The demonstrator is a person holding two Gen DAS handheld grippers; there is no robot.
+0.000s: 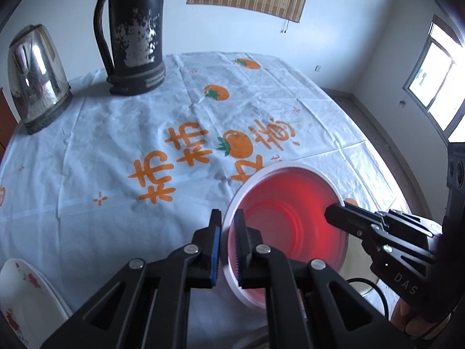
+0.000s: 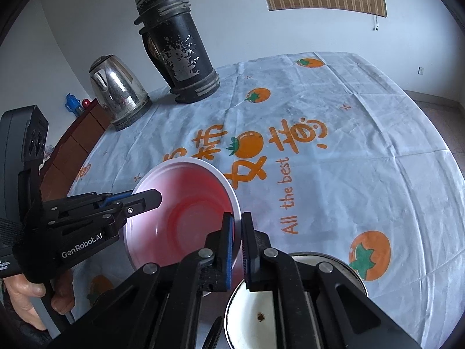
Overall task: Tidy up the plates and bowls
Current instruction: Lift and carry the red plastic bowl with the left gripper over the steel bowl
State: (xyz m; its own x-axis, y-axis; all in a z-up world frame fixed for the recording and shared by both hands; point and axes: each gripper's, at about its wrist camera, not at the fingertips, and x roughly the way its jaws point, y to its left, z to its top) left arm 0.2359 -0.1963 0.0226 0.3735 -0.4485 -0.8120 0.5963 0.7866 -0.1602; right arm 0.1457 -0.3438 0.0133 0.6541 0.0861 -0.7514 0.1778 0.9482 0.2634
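A plastic bowl, red inside with a white rim, sits between my two grippers over the printed tablecloth. In the left wrist view my left gripper is shut on the bowl's near-left rim, one finger inside and one outside. My right gripper comes in from the right and pinches the opposite rim. In the right wrist view the bowl looks tilted. There the right gripper clamps its near-right rim and the left gripper bites its left rim. A white enamel bowl with a dark rim lies just under the right gripper.
A white plate with red flowers lies at the table's near-left edge. A black thermos and a steel kettle stand at the far left. A hand holds the left gripper's handle. A window is on the right wall.
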